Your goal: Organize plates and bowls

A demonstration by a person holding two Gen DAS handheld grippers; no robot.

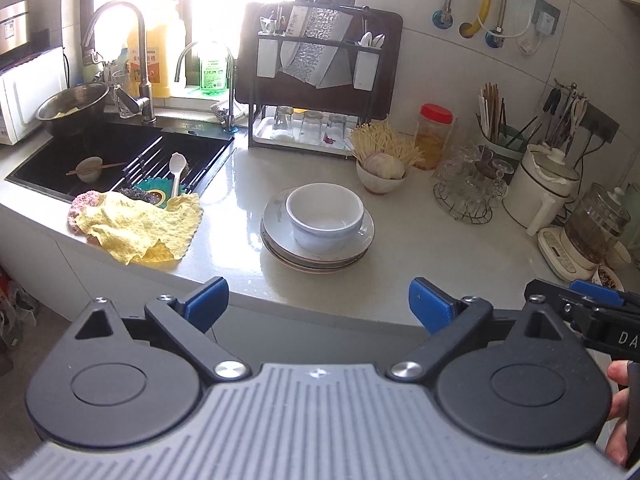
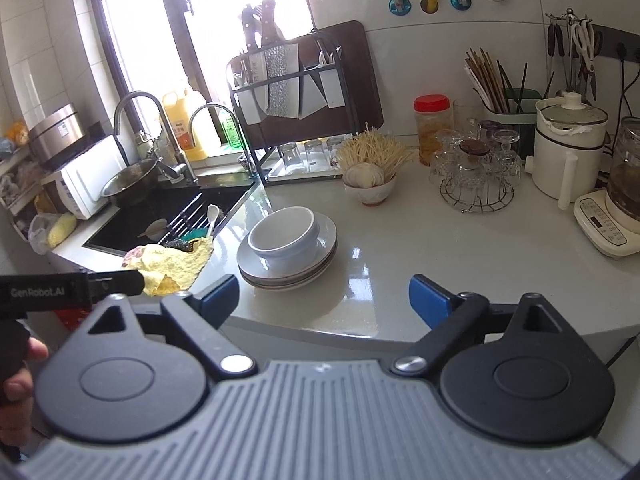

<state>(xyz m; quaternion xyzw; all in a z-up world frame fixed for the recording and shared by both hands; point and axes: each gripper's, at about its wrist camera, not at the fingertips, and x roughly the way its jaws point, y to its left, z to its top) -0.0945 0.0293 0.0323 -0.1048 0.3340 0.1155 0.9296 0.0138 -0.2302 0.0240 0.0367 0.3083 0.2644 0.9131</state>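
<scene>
Blue pads tip the spread fingers of the left tool (image 1: pixel 318 304), which hangs wide apart and empty just off the front edge of the pale stone table (image 1: pixel 420 248); the right tool (image 2: pixel 324 302) stands beside it, likewise parted with nothing between its fingers, and shows in the left wrist view only as a black arm at the right edge, where part of a hand (image 1: pixel 618 412) is visible. Ahead of both, near the table's front edge, a white bowl (image 1: pixel 325 216) sits upright on a short stack of plates (image 1: pixel 316 246), apart from either tool. To the left of the stack, a yellow cloth (image 1: pixel 140 226) lies crumpled over the corner of a black sink (image 1: pixel 120 152), where a small bowl (image 1: pixel 89 169) with chopsticks across it sits in the basin and a white spoon (image 1: pixel 176 172) rests on a roll-up rack. Farther back, a small bowl (image 1: pixel 381 176) holds garlic, with a bundle of pale sticks leaning behind it, next to a red-lidded jar (image 1: pixel 434 136). A wire basket of glassware (image 1: pixel 468 188), a white kettle (image 1: pixel 540 184) and a holder of chopsticks (image 1: pixel 494 116) line the right side. Against the wall stands a knife and board rack (image 1: pixel 316 60), with upturned glasses (image 1: pixel 310 126) on its tray, and two taps rise before a bright window.
</scene>
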